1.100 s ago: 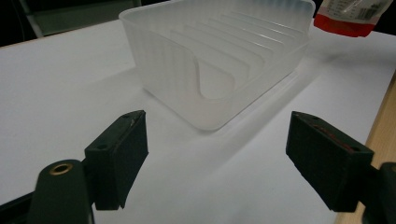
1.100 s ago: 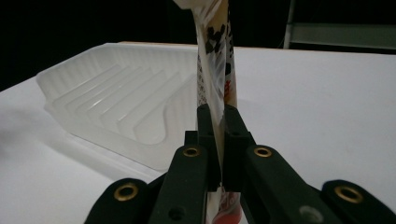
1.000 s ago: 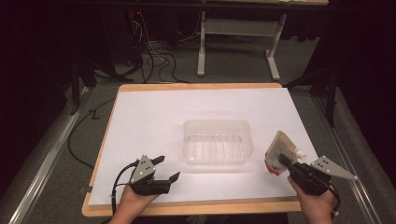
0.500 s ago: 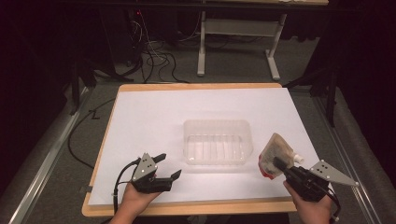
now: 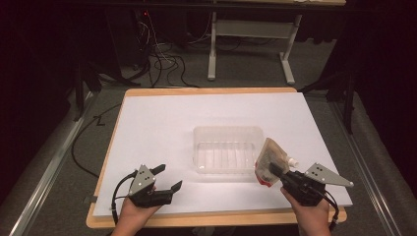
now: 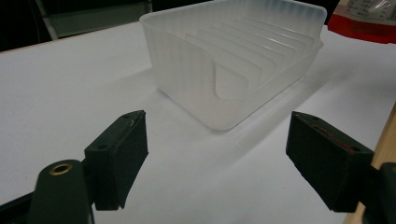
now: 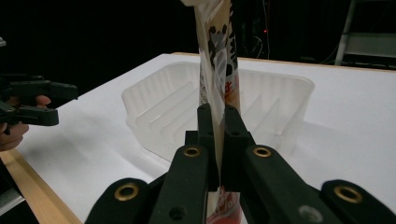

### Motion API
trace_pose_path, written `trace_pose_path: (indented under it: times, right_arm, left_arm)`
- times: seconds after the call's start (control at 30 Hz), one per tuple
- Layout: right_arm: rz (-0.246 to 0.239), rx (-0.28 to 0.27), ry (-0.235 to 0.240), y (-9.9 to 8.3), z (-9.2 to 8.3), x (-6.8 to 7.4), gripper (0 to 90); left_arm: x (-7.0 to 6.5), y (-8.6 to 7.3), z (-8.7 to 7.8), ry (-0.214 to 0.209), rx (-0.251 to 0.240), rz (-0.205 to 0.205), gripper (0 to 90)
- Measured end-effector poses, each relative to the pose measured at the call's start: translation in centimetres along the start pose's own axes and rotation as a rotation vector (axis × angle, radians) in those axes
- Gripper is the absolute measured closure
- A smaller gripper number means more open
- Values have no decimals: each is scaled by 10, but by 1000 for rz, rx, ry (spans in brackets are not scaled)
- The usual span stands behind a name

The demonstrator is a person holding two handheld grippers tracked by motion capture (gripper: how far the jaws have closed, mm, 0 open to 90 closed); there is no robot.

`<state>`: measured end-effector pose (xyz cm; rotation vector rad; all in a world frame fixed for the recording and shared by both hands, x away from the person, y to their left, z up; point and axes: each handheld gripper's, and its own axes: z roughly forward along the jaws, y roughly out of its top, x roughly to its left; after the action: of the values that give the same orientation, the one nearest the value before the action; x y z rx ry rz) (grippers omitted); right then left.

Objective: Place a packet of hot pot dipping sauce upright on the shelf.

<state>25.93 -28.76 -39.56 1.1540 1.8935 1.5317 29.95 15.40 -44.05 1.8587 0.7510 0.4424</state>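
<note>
Left of the clear tray (image 5: 227,155), the left gripper (image 5: 165,179) waits with jaws apart and empty, while just right of the tray the right gripper (image 5: 272,170) clamps the spouted pouch (image 5: 270,162) upright, apparently for lowering in, with only the tray's near wall intervening.

High view from above the person's edge, facing forward and down over the whole white surface (image 5: 162,128), left tool view low and close to the clear plastic tray (image 6: 243,51), right tool view close along its jaws, all sharing that tray.
</note>
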Motion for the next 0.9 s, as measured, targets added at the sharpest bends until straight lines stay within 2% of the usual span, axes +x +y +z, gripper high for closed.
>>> trace_pose_path:
  times: [0.4, 0.8, 0.9]
  right_arm:
    - [7, 24, 22, 1, 24, 5, 900]
    - [21, 52, -27, 3, 40, 1, 900]
    - [28, 59, -26, 3, 43, 0, 900]
  left_arm:
    - [4, -6, -13, 31, 0, -17, 212]
    - [4, -6, -13, 25, 2, -13, 212]
    - [4, -6, -14, 23, 1, -13, 212]
